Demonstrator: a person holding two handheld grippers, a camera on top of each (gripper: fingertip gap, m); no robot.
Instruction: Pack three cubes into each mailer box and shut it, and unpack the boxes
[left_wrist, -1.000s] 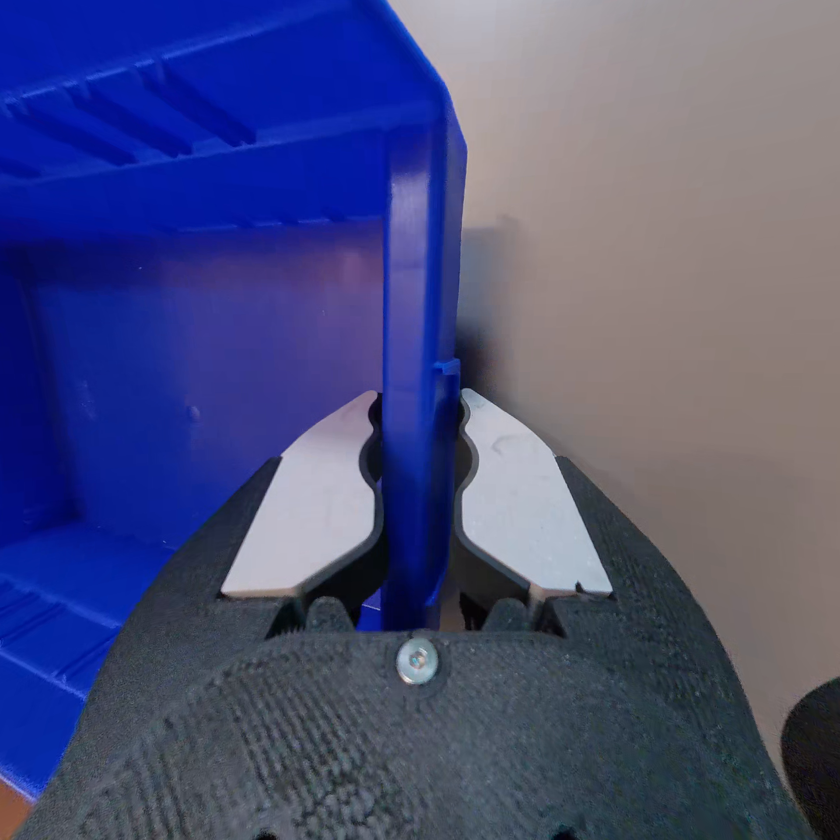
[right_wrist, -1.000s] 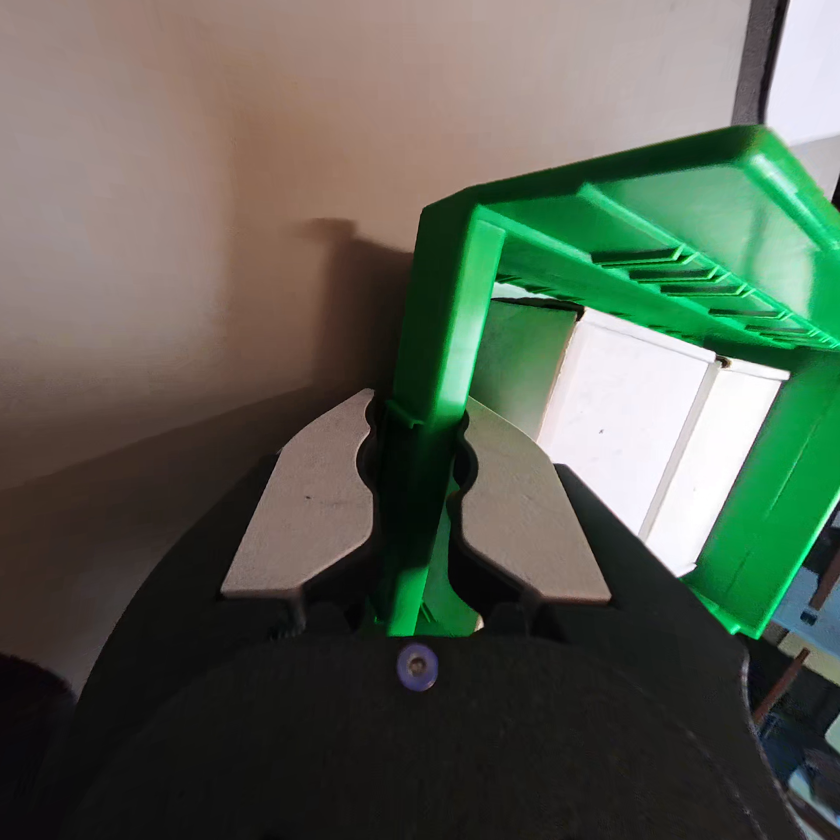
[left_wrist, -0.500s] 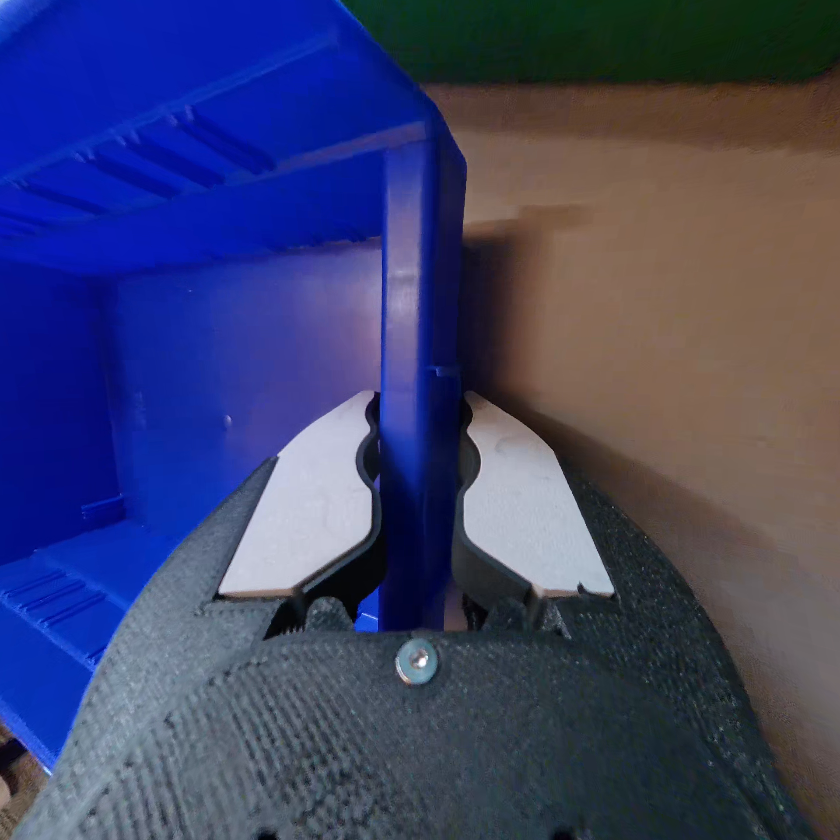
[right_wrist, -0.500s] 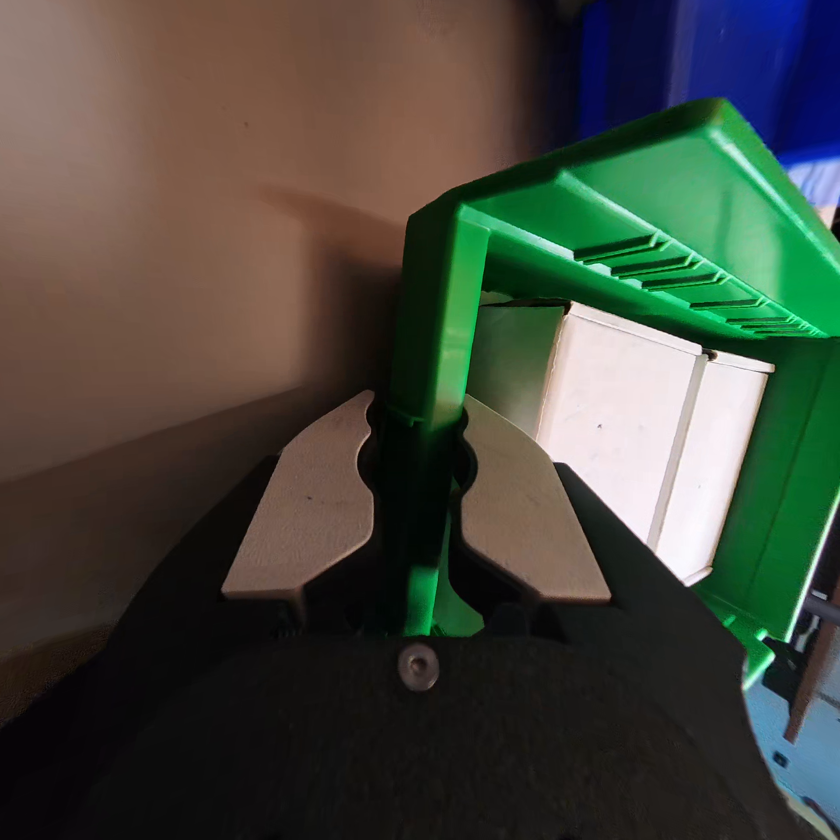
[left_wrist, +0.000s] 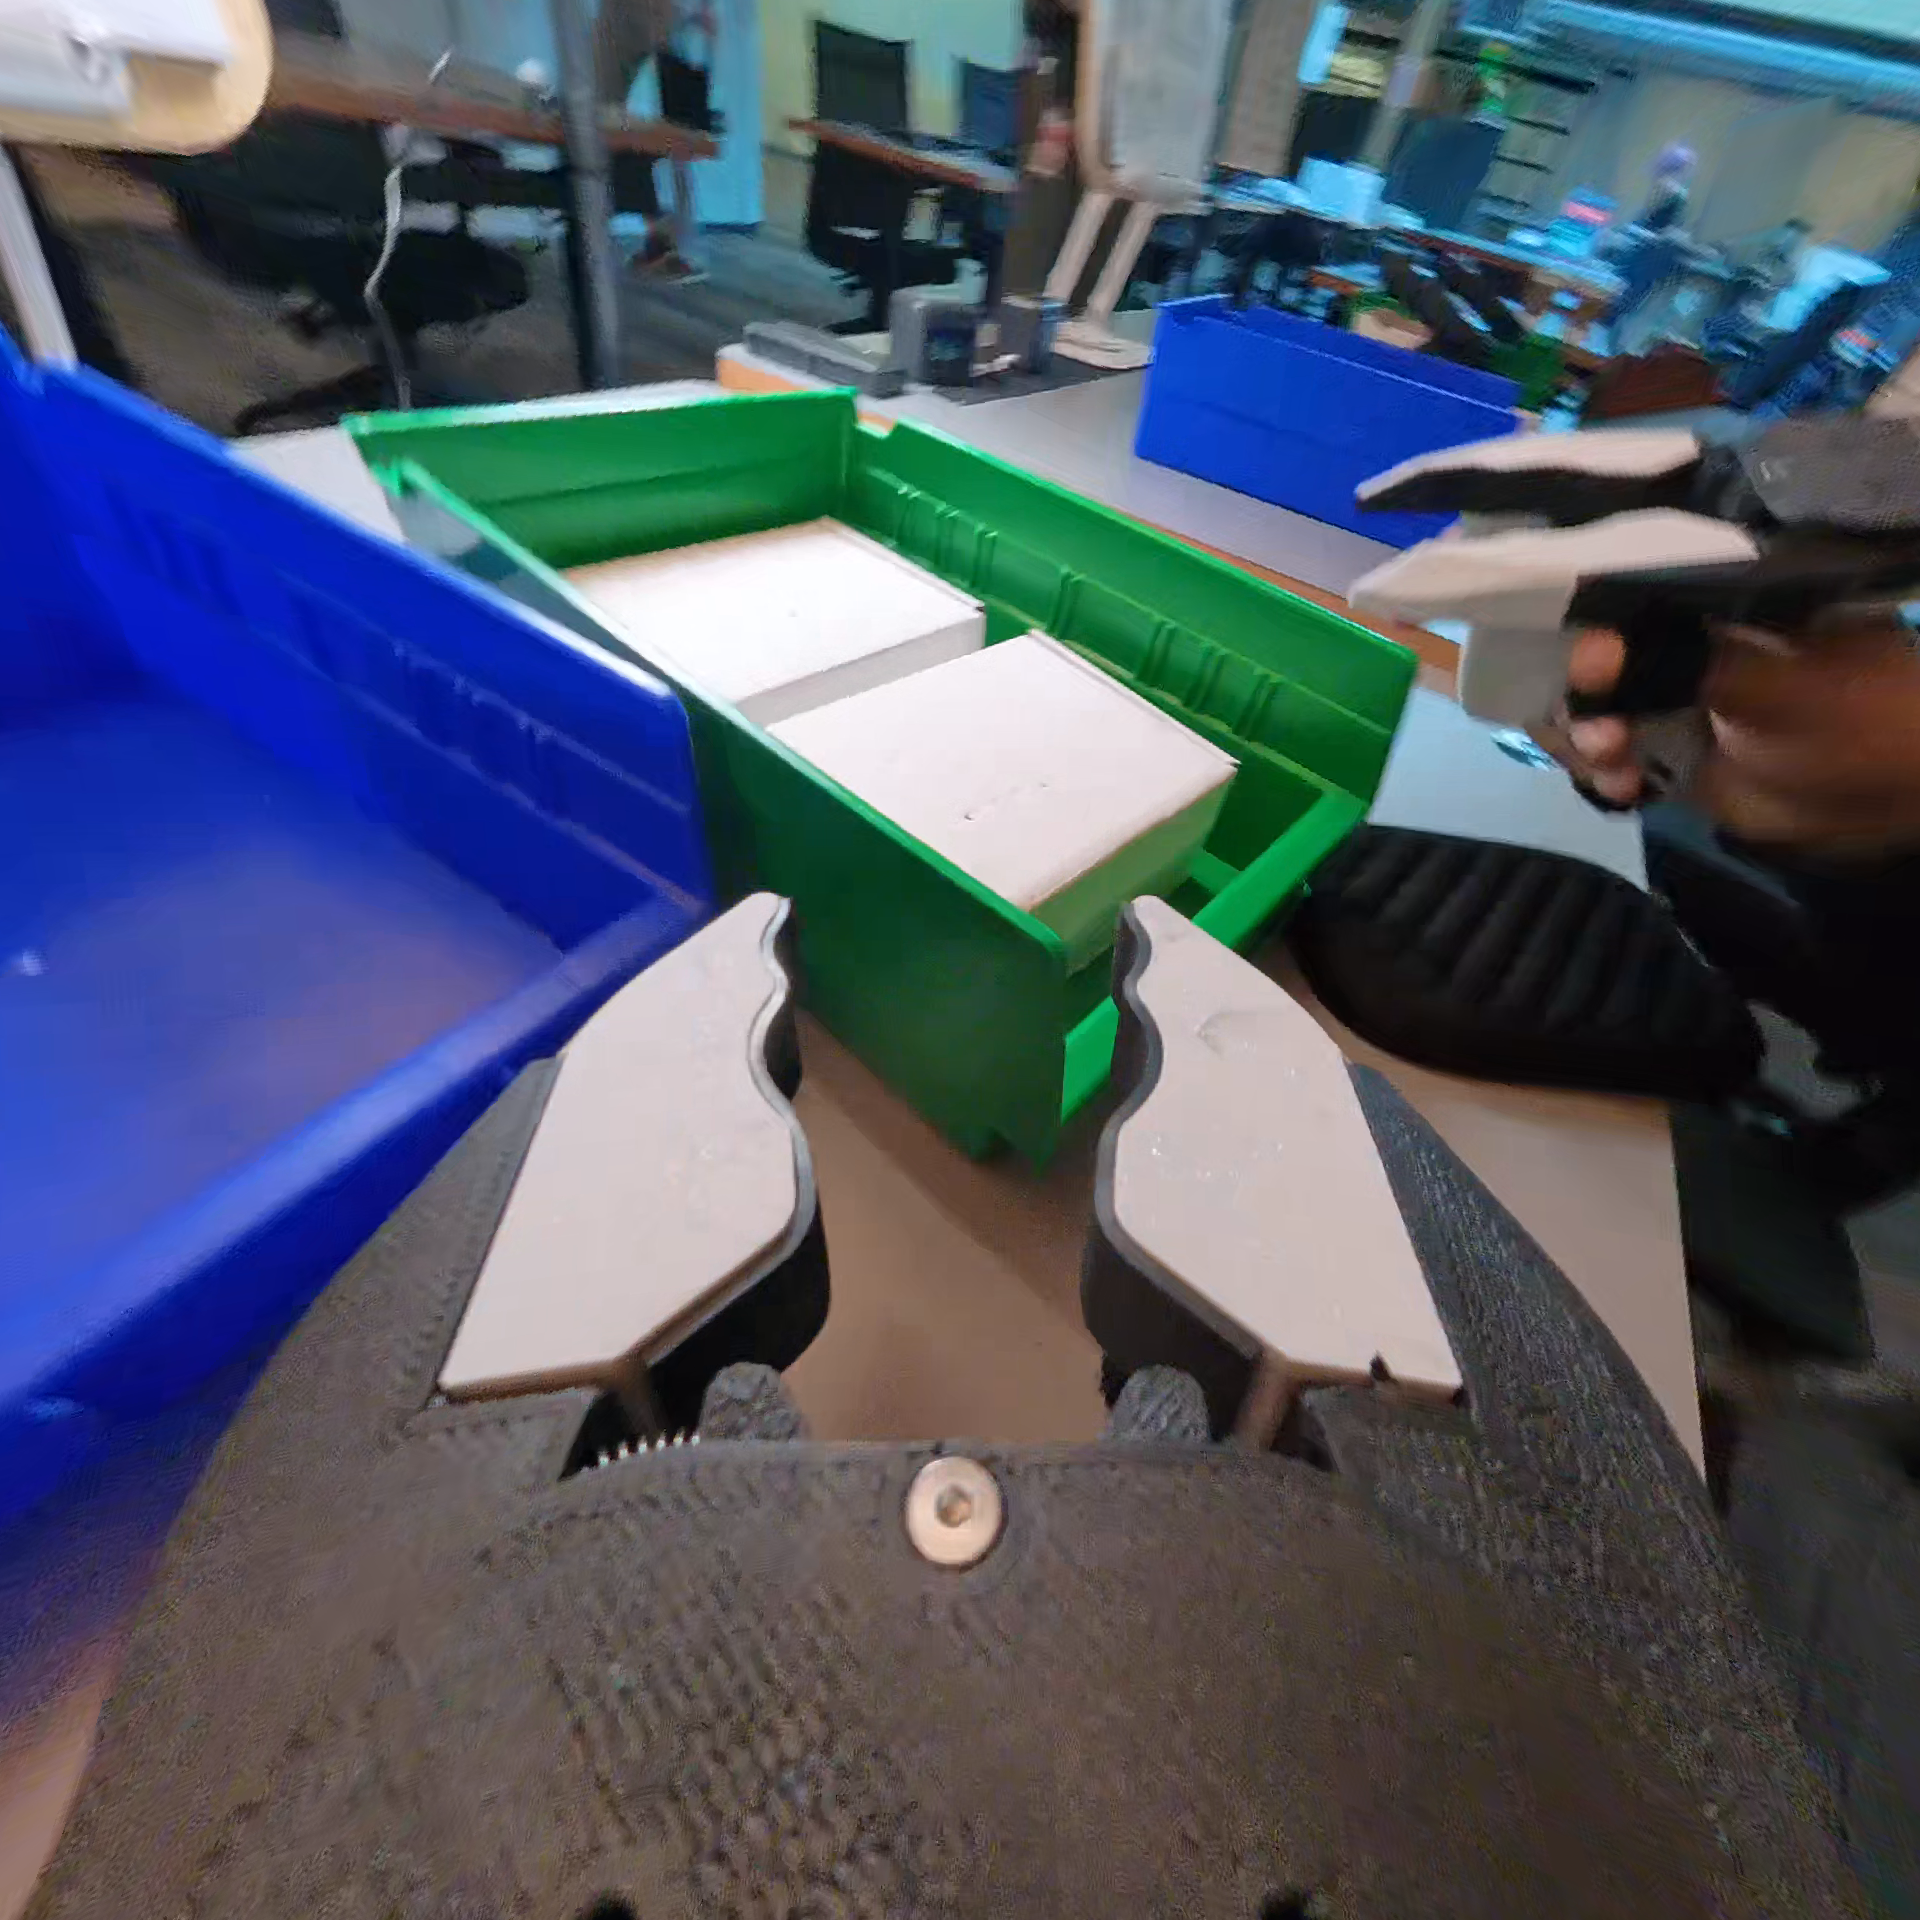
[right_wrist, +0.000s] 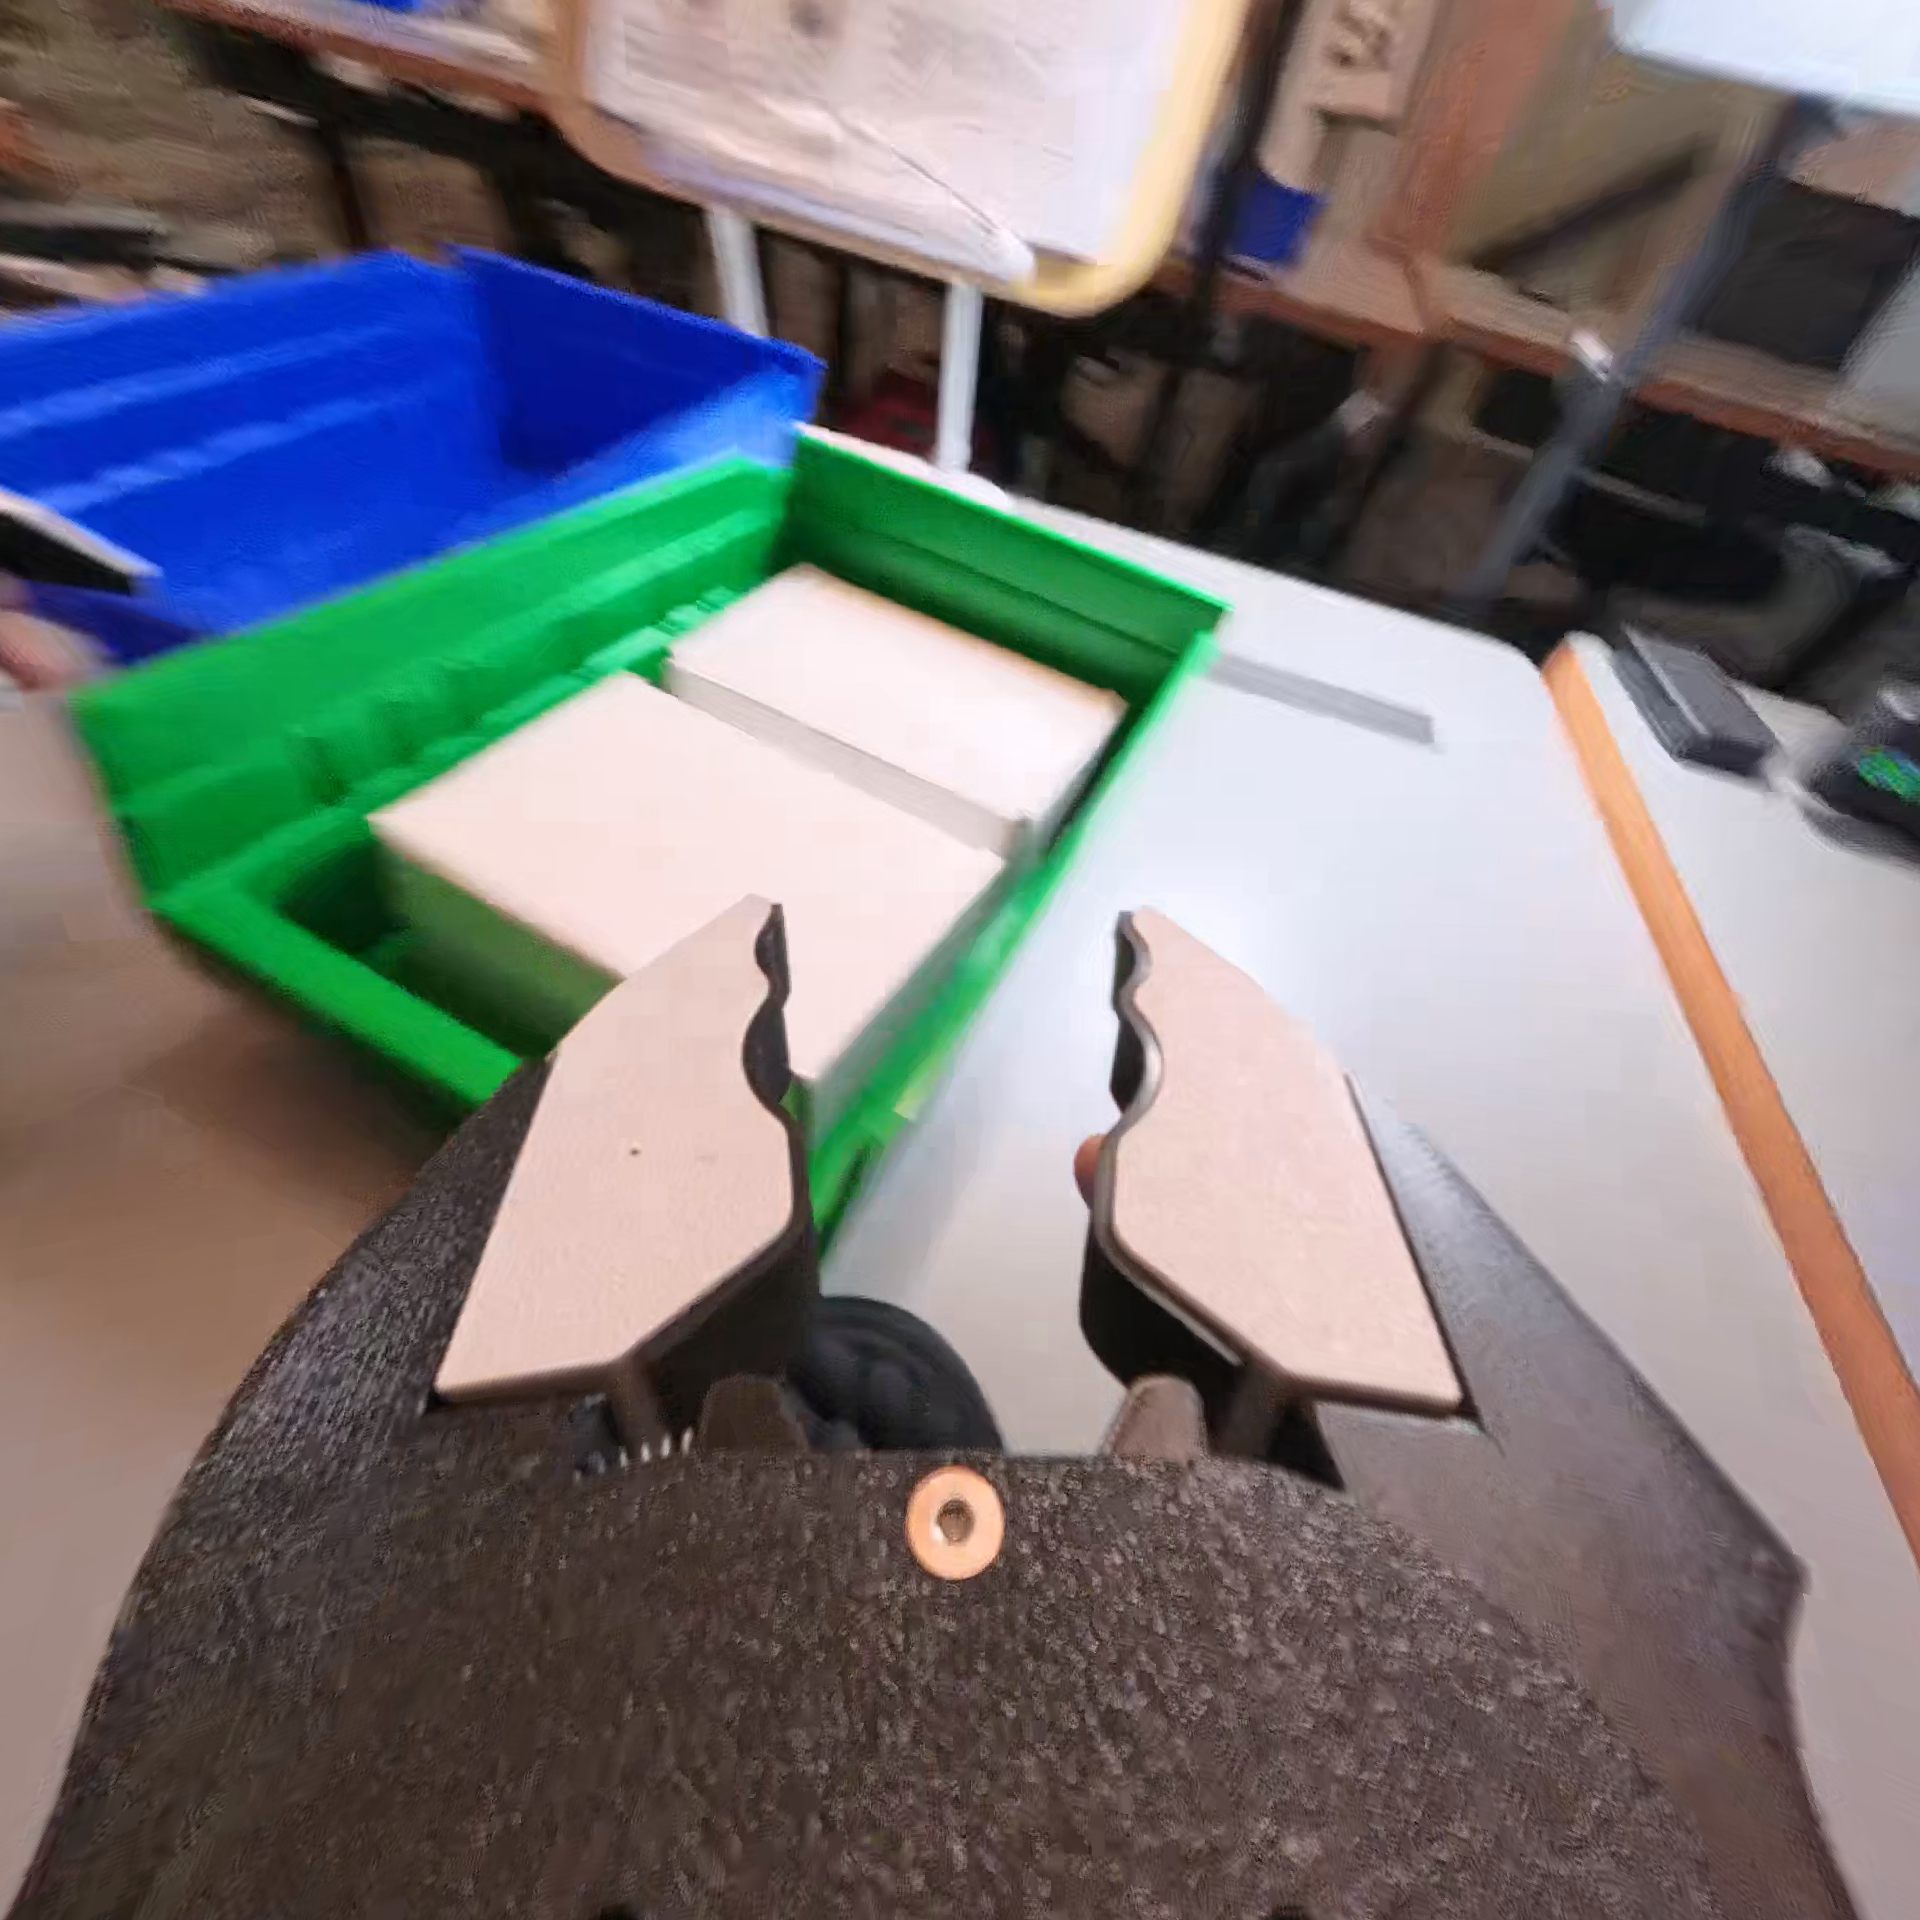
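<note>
My left gripper (left_wrist: 956, 925) is open and empty, just in front of the near end of a green bin (left_wrist: 904, 966). Two shut white mailer boxes, one farther (left_wrist: 769, 603) and one nearer (left_wrist: 997, 769), lie side by side in the bin. An empty blue bin (left_wrist: 312, 831) stands against its left side. My right gripper (right_wrist: 945, 925) is open and empty above the green bin's right wall (right_wrist: 935, 1029), over the same boxes, the near one (right_wrist: 665, 831) and the far one (right_wrist: 894, 686). It also shows in the left wrist view (left_wrist: 1366, 545), held by a hand. No cubes are in view.
A second blue bin (left_wrist: 1309, 405) stands farther back on the grey table (right_wrist: 1351, 883), which has a wooden edge (right_wrist: 1714, 1039) at the right. A black chair seat (left_wrist: 1507, 966) is beside the table. Desks and chairs fill the background.
Both grippers have let go of the bin walls, opened and drawn back. The blue and green bins, held tilted before, now rest upright on the table.
</note>
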